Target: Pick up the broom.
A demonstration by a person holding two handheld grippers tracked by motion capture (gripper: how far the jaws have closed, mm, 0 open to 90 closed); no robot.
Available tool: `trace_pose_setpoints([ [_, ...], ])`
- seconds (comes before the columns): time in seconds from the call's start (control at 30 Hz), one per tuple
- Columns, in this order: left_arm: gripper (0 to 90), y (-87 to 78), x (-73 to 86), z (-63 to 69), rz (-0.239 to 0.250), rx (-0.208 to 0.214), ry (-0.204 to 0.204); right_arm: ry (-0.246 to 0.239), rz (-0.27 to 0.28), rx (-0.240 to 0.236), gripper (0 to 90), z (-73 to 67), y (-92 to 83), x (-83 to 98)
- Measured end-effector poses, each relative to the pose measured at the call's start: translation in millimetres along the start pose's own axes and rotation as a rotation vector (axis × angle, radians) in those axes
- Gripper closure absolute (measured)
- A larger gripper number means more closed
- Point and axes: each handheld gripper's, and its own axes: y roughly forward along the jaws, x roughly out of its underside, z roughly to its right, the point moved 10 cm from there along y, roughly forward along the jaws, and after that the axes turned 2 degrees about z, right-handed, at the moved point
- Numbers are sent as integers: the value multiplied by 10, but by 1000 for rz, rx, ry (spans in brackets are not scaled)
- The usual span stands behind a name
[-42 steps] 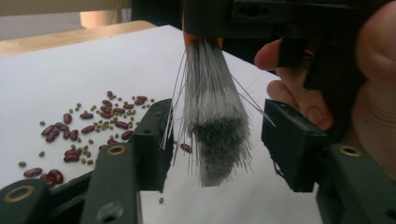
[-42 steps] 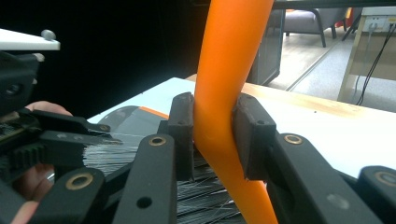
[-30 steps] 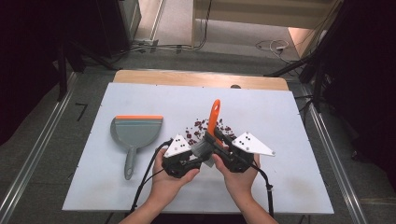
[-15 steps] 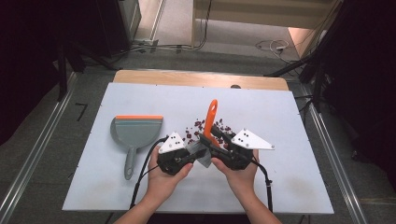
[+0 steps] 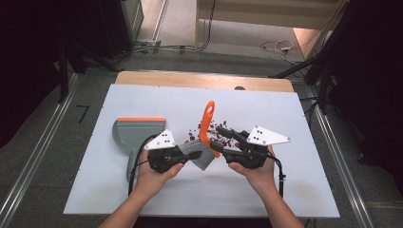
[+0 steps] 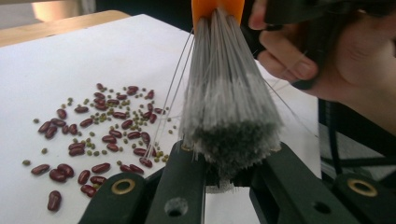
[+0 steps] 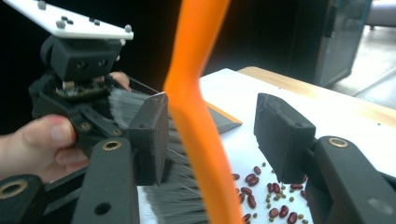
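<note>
Brush (image 5: 203, 142) bristles in left claw (image 5: 183, 154)

The brush (image 5: 204, 137) has a bright orange handle and grey bristles. The dustpan (image 5: 138, 133) is grey with an orange edge. The beans (image 6: 98, 135) are dark red, mixed with small green ones. The table (image 5: 294, 190) is white, and both grippers are black with white plates.
</note>
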Motion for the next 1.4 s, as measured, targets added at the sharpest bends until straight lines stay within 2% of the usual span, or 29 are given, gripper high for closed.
trace_pose_setpoints([
  [0.1, 864, -27, 24, 18, -14, 44, 26, 8, -19, -60, 477, -1, -10, 37],
  [0.23, 864, -40, 44, 98, -19, 125, 60, 41, -101, -145, 482, -52, -8, 142],
  [0.27, 864, -36, 45, 125, -19, 143, 64, 40, -117, -165, 508, -72, -3, 167],
  [0.33, 864, -27, 56, 160, -26, 165, 73, 52, -128, -224, 516, -133, 0, 196],
  [0.43, 864, -16, 73, 181, -36, 176, 79, 42, -134, -273, 521, -219, 10, 216],
  [0.5, 864, 1, 80, 223, -36, 203, 82, 43, -128, -294, 554, -257, 19, 214],
  [0.7, 864, 16, 99, 278, -48, 237, 88, 57, -141, -351, 597, -324, 44, 267],
  [0.9, 864, 16, 98, 309, -45, 274, 79, 82, -145, -401, 632, -346, 26, 279],
  [1.0, 863, 8, 103, 338, -46, 316, 72, 80, -147, -424, 679, -363, 10, 289],
  [1.07, 861, 8, 106, 343, -48, 325, 69, 75, -153, -438, 684, -379, -10, 291],
  [1.1, 854, 7, 96, 349, -37, 334, 53, 72, -157, -436, 686, -383, -16, 287],
  [1.2, 778, 3, 71, 335, -17, 323, 37, 81, -146, -416, 689, -378, -21, 254],
  [1.23, 701, -5, 40, 299, 1, 275, 23, 86, -143, -413, 689, -381, -22, 244],
  [1.27, 620, -10, 33, 272, 0, 246, 21, 86, -145, -399, 689, -367, -21, 239],
  [1.3, 543, -10, 33, 272, 0, 246, 21, 86, -145, -399, 689, -367, -21, 239],
  [1.33, 482, -37, 37, 225, -10, 208, 24, 91, -149, -367, 690, -333, -18, 234],
  [1.37, 434, -37, 37, 225, -10, 208, 24, 96, -148, -348, 690, -309, -22, 230],
  [1.4, 393, -72, 38, 193, -8, 182, 14, 102, -148, -332, 690, -284, -26, 226],
])
